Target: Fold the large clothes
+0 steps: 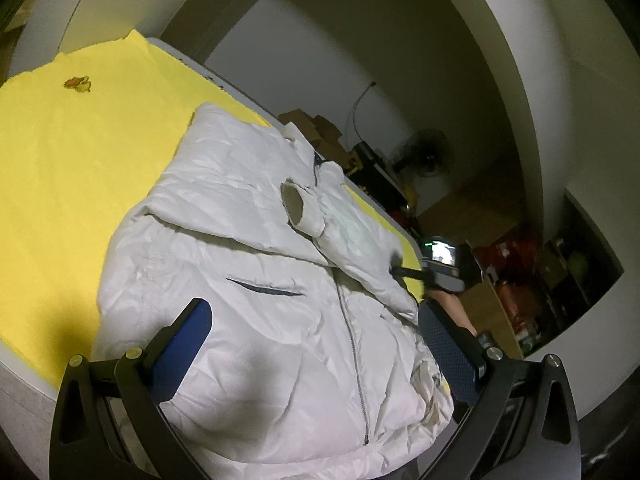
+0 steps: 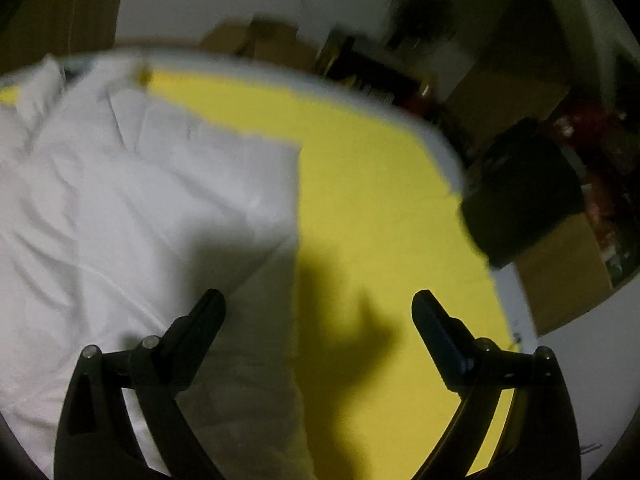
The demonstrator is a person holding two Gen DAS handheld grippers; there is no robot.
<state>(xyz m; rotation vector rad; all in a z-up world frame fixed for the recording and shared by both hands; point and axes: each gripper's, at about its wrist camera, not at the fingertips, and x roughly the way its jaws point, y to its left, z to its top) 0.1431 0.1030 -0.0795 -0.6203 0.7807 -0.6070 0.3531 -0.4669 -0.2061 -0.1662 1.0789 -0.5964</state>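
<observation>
A white zip-up jacket point(image 1: 256, 288) lies front up on a yellow cloth point(image 1: 72, 168) that covers the table. Both sleeves are folded in across its chest. My left gripper point(image 1: 316, 320) is open and empty, above the jacket's hem end. In the left wrist view the right gripper point(image 1: 436, 268) shows at the jacket's far side by the table edge. In the blurred right wrist view the jacket point(image 2: 120, 208) fills the left half. My right gripper point(image 2: 318, 308) is open and empty, above the jacket's edge and the yellow cloth point(image 2: 380, 220).
The table edge point(image 1: 248, 96) runs behind the jacket. Beyond it stand a floor fan point(image 1: 430, 154), cardboard boxes point(image 1: 316, 128) and shelves of clutter point(image 1: 560, 280). A dark object point(image 2: 524, 196) sits past the table's right edge in the right wrist view.
</observation>
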